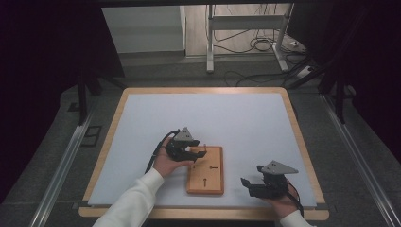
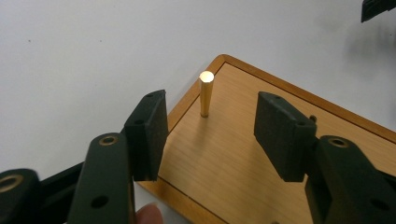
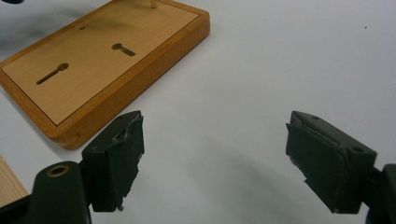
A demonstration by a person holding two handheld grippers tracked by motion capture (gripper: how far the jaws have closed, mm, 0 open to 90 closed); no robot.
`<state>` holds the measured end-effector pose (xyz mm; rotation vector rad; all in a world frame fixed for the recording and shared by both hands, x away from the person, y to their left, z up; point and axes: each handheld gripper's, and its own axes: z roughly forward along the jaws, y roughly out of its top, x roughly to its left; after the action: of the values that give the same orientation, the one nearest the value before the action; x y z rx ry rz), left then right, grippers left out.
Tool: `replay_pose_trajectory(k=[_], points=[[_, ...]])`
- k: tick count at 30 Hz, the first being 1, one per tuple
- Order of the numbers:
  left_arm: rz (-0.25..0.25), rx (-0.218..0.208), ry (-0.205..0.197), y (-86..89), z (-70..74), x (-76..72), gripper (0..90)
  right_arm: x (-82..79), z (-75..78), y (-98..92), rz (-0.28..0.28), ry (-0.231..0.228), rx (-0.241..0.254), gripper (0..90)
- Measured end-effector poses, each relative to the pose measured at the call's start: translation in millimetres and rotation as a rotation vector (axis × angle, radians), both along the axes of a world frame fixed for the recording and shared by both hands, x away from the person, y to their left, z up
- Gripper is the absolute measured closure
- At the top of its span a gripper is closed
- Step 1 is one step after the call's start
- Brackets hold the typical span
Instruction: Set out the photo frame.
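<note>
High view: your left gripper (image 1: 195,152) sits at the far left corner of the wooden board (image 1: 206,176), near the table's (image 1: 142,113) near edge; your right gripper (image 1: 250,182) rests apart, toward the near right corner.
Left gripper view: jaws parted, pads (image 2: 150,133) clear of the upright brass peg (image 2: 206,93) ahead between them.
Right gripper view: jaws wide, nothing held, over bare table beside the board's slots (image 3: 50,73).

A wood-framed table (image 1: 106,156) carries a pale grey mat (image 1: 236,118) over almost its whole top. On the mat, near the front edge, lies a flat wooden board (image 1: 210,182) with two keyhole slots.
</note>
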<state>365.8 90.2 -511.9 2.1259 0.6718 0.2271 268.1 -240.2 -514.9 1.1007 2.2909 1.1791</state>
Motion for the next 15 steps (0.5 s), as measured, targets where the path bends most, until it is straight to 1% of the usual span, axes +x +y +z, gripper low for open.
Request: replay_pose_trajectory(k=[5, 7, 9, 12, 13, 15], points=[[-0.020, 0.014, -0.005, -10.2, -1.8, 3.3, 49.5, 0.0, -0.4, 0.0, 0.002, 0.000, -0.005, 19.6], [-0.023, 0.017, -0.006, -14.9, -1.9, 5.2, 53.6, -0.1, -0.3, 0.0, 0.002, 0.000, -0.006, 19.6], [-0.034, 0.028, -0.002, -18.4, -2.4, 7.0, 57.5, 0.0, -0.4, -0.2, 0.002, 0.000, -0.005, 19.6], [-0.034, 0.047, 0.000, -20.3, -4.7, 10.2, 62.2, 0.0, -0.6, -0.1, 0.002, 0.001, -0.007, 19.6], [-0.026, 0.035, 0.008, -21.2, -6.6, 11.2, 64.0, -0.1, -0.6, -0.2, 0.003, 0.001, -0.007, 19.6], [-0.028, 0.038, 0.015, -20.6, -8.1, 12.9, 69.1, -0.1, -0.6, -0.2, 0.003, 0.001, -0.007, 19.6]])
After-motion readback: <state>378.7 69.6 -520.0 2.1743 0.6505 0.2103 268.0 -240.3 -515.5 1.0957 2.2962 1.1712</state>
